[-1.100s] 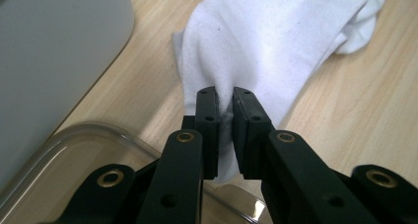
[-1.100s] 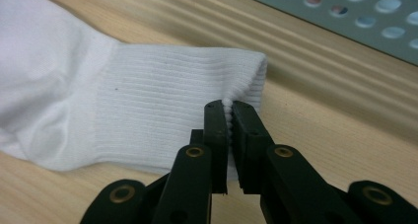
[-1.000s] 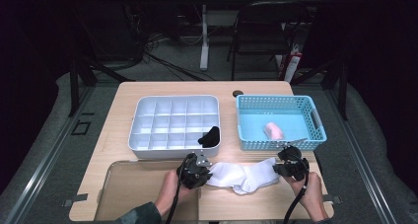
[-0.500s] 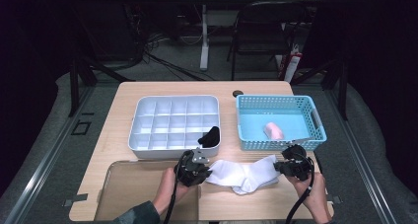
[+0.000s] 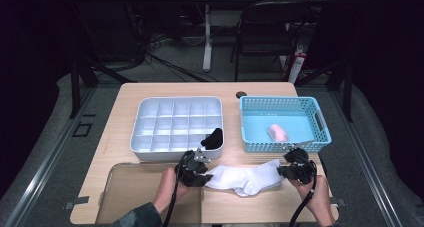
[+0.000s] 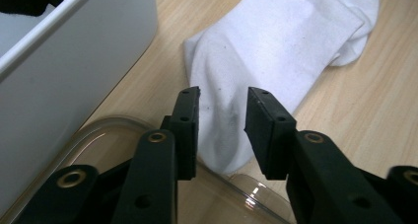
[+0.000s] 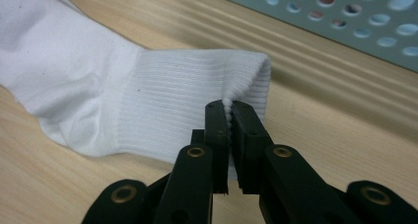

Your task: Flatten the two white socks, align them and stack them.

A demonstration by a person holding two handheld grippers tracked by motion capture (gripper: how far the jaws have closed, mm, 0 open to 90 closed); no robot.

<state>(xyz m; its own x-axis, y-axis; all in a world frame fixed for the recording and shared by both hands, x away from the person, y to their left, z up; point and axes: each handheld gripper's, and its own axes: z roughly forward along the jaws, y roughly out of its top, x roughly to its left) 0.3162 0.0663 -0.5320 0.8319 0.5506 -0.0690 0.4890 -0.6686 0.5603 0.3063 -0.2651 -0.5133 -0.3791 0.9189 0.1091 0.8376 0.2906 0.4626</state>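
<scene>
A white sock [image 5: 246, 178] lies stretched across the wooden table near its front edge. My left gripper [image 5: 202, 174] is at the sock's toe end. Its jaws have just been opening and stand apart in the left gripper view [image 6: 223, 99]. The toe of the sock [image 6: 286, 46] lies between and below them, and the pads do not press on it. My right gripper [image 5: 288, 170] is at the other end. Seen up close, the right gripper [image 7: 228, 106] is shut on the sock's ribbed cuff [image 7: 187, 100].
A white divided tray [image 5: 150, 143] stands behind the left gripper, with a black item [image 5: 214, 138] in its front right compartment. A blue basket [image 5: 280, 101] holding a pink item [image 5: 278, 132] is behind the right gripper. A clear plastic lid [image 5: 135, 187] lies at the front left.
The left gripper's jaws have parted and let go of the sock's toe end. The right gripper keeps its hold on the cuff. Both hands stay about where they were.
</scene>
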